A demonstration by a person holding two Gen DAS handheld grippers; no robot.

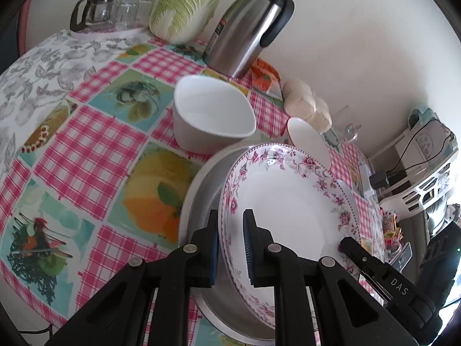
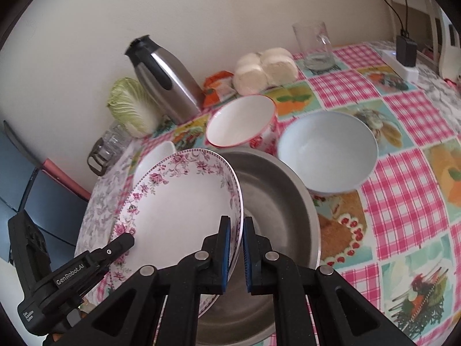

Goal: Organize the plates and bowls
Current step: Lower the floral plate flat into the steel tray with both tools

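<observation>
Overhanging metal basin (image 2: 276, 201): flowered plate (image 2: 178, 201), rim-gripped.

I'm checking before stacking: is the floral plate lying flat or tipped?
Tipped. The floral plate slants over the steel basin, with the left gripper and right gripper each clamping its rim.

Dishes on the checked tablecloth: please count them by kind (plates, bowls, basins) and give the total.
Plates: 1, the white round plate with a pink flower rim
Bowls: 3, the white squarish bowl, the red-rimmed floral bowl, the pale blue round bowl
Basins: 1, the round steel basin
Total: 5
</observation>
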